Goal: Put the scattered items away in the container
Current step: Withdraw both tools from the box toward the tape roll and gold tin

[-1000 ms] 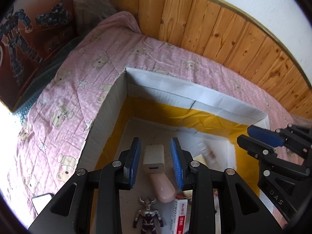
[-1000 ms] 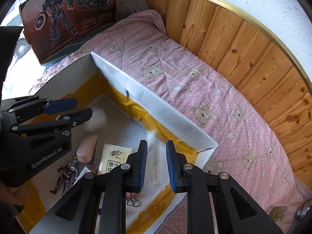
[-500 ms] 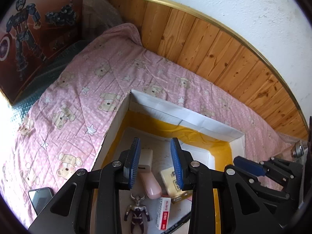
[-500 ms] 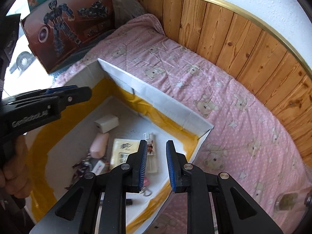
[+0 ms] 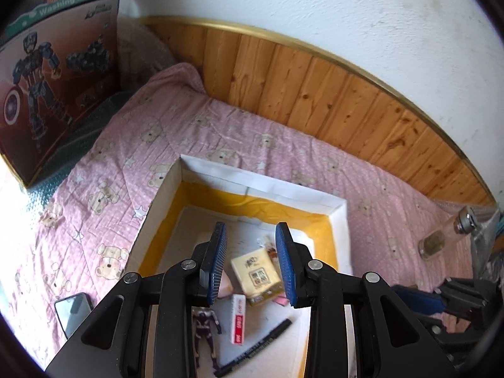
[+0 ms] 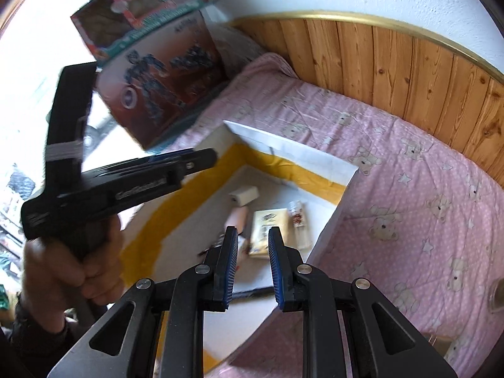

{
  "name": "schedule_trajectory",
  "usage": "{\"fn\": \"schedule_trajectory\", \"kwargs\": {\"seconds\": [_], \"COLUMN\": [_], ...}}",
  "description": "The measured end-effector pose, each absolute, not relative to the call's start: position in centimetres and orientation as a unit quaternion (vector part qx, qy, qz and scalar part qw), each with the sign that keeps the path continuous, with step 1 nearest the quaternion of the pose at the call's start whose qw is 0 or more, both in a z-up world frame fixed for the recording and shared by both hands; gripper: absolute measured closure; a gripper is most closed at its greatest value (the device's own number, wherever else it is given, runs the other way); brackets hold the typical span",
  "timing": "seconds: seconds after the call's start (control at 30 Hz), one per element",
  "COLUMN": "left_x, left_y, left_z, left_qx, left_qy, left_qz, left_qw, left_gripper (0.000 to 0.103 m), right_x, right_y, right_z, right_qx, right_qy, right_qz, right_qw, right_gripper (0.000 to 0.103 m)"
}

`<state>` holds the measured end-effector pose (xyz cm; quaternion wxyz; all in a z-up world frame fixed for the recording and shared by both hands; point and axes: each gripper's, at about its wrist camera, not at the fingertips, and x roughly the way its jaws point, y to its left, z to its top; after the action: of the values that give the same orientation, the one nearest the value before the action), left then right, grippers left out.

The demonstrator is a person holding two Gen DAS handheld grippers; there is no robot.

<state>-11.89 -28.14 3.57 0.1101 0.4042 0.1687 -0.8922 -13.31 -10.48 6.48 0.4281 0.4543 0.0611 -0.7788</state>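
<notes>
Overhead, both claws tilt down above the box (image 5: 338,220): left claw (image 5: 252,261) spread and empty, right claw (image 6: 250,266) nearly closed, empty.

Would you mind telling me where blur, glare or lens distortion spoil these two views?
Left wrist view: mostly sharp; window glare whitens the left edge; fisheye bends the wood panelling into an arc. Right wrist view: motion blur smears the toy box and the left tool; the upper left is blown out white.
</notes>
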Motion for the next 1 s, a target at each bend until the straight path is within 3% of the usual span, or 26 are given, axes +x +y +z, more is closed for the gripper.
{"fn": "schedule_trajectory", "kwargs": {"seconds": [0.33,0.57,0.8,0.93,1.0], "left_x": [-8.5,-7.2,-8.2,-9.1,-9.8], "left_y": [-21.0,-12.5,-5.1,-3.0,-2.6], "left_z": [6.3,6.0,3.6,1.3,0.0], "left_qx": [0.397,0.422,0.456,0.475,0.488], "left_qy": [0.139,0.111,0.057,0.03,0.023], "left_qz": [-0.907,-0.898,-0.884,-0.876,-0.869], "left_qw": [0.035,-0.05,-0.085,-0.082,-0.073], "left_gripper": [0.067,0.066,0.065,0.065,0.065], "right_x": [-7.0,-5.3,-5.1,-6.4,-7.4], "right_y": [-0.4,6.3,10.5,12.9,13.7], "right_z": [8.0,5.3,1.0,-1.7,-2.7], "right_qx": [0.417,0.433,0.443,0.439,0.435], "right_qy": [0.004,-0.041,-0.024,-0.025,-0.018], "right_qz": [-0.801,-0.814,-0.843,-0.86,-0.868], "right_qw": [0.429,0.385,0.305,0.261,0.238], "right_gripper": [0.081,0.081,0.081,0.071,0.058]}}
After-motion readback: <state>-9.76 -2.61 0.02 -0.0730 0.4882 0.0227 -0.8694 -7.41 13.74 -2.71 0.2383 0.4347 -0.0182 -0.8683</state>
